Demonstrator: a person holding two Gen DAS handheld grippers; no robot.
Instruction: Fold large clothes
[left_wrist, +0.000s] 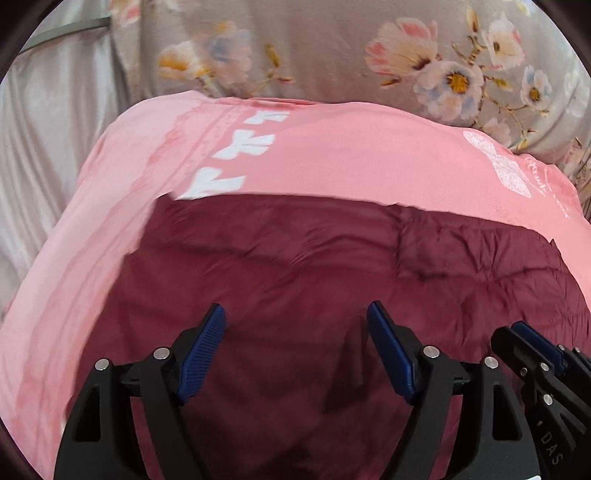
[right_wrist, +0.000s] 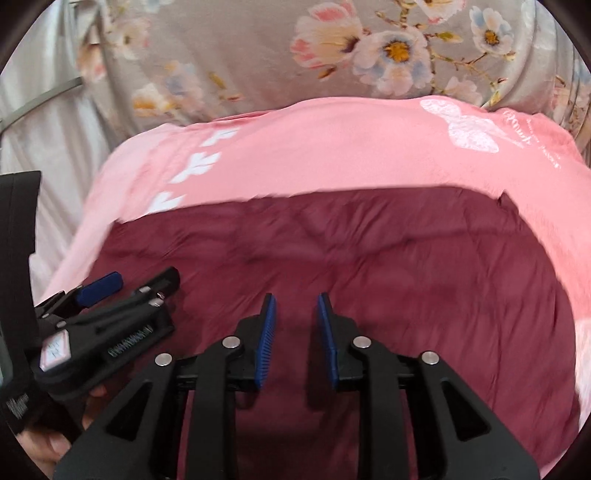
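A dark maroon garment (left_wrist: 295, 280) lies spread flat, filling the lower centre of both wrist views. Beneath it, showing from 9 through 12 to 3 o'clock, lies a pink garment (left_wrist: 332, 147). It carries a column of white printed shapes (left_wrist: 236, 155) at about 11 o'clock, cut off by the maroon edge and not readable as letters. A white butterfly print (right_wrist: 461, 125) sits at 1 o'clock, with thin white script just beside it, too small and blurred to read. Both garments rest on a grey floral bedsheet (right_wrist: 258, 55), seen at 12 o'clock. Pale plain fabric (left_wrist: 44, 155) lies at 9 o'clock.

The left gripper (left_wrist: 295, 347) hangs above the maroon cloth with its blue pads (left_wrist: 201, 350) set wide apart and nothing between them: released. The right gripper (right_wrist: 295, 339) also stands over the maroon cloth, its jaws narrowly parted with only a gap between the pads: also released, grasping nothing.

In the left view the right gripper's body at 4 o'clock bears the letters "DAS", cut off by the frame edge. In the right view the left gripper at 8 o'clock bears a small pale label and embossed lettering, both illegible. Fingers (right_wrist: 44, 443) of the person's left hand show at 7 o'clock.
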